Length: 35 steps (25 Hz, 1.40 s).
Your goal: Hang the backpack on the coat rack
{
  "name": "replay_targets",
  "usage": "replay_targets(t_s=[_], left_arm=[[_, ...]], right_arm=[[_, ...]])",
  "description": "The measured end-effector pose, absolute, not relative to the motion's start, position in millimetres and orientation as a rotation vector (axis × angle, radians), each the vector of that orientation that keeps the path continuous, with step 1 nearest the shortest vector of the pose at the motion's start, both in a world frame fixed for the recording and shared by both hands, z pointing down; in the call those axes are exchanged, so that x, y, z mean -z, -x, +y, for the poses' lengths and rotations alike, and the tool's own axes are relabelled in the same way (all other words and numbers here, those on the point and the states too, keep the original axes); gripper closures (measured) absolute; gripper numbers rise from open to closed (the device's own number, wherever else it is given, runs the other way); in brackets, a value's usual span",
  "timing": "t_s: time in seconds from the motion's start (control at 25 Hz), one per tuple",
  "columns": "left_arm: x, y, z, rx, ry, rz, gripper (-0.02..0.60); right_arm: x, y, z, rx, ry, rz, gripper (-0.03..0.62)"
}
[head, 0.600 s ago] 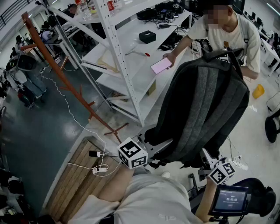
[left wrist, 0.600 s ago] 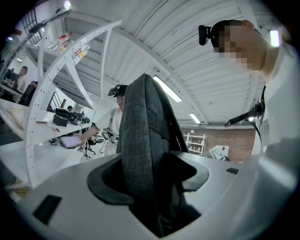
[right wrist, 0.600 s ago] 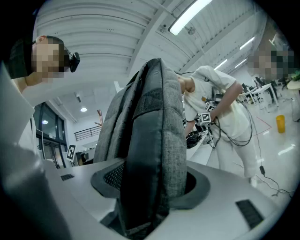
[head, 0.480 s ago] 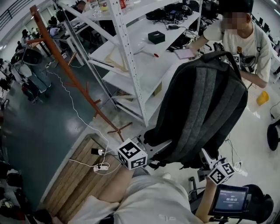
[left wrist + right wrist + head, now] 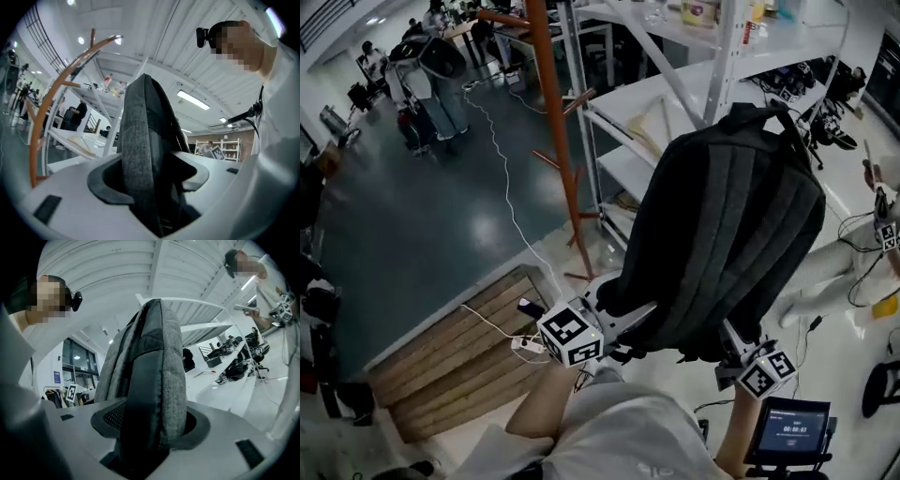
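Count: one backpack [image 5: 727, 234], one white shelving unit [image 5: 724, 56], one coat rack [image 5: 551, 122], two claws, one small screen [image 5: 791, 430].

Backpack: held upright, grey back panel facing the head camera. Its lower edge sits in both claws and its body rises straight up from them.

Shelving unit: beyond both claws, behind the backpack.

Coat rack: orange-brown pole, near upright, beyond the left claw [image 5: 623, 305] and on its outer side, apart from the backpack.

Left claw: clamped on the backpack's lower left edge. Right claw [image 5: 731, 339]: jaws set wide and clamped on the lower right edge, with the padded fabric filling the gap.

Change from the frame half a second back: the rack stood well off to the left and leaning in the picture, and now it is close beside the pack. The seated person behind the backpack has gone from the head view. Grip unchanged on both sides.

View differences: the left gripper view shows the grey strap-like edge between the jaws of the left claw [image 5: 150, 180] and the rack as a brown arc [image 5: 49, 101]. The right gripper view shows the right claw [image 5: 150, 425] and a person [image 5: 276, 282] at upper right. Only the head view shows the screen, just behind the right claw.
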<state>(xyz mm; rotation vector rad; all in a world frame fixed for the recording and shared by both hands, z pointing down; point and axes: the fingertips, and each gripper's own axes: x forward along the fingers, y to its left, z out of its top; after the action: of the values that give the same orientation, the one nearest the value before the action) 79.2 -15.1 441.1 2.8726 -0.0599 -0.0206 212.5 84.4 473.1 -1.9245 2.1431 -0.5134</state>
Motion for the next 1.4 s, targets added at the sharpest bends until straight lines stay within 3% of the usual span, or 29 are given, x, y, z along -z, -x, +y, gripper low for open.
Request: replay_targets(t_s=[0.28,0.56,0.84,1.4], left_arm=[[-437.3,19.2,-129.8,0.115,-2.889,-0.386,0.318],[-429.0,79.1,-169.7,0.145,-2.877,-0.602,0.318],[-413.9,87.8,-186.0,0.208,-2.865,-0.807,0.318],[-297.2,72.7,-212.5,0.44,-3.029,-0.942,0.318]], right_arm=[[-467.3,-133.6,-63.8,0.473,1.695,2.386,0.339],[-458.5,-82.1,-127.6,0.465,1.524,2.519,0.339],[-435.4,-74.3,-165.4,0.412,1.34,2.642,0.339],[-310.3,-97.0,-210.8,0.009,1.196,2.704,0.339]])
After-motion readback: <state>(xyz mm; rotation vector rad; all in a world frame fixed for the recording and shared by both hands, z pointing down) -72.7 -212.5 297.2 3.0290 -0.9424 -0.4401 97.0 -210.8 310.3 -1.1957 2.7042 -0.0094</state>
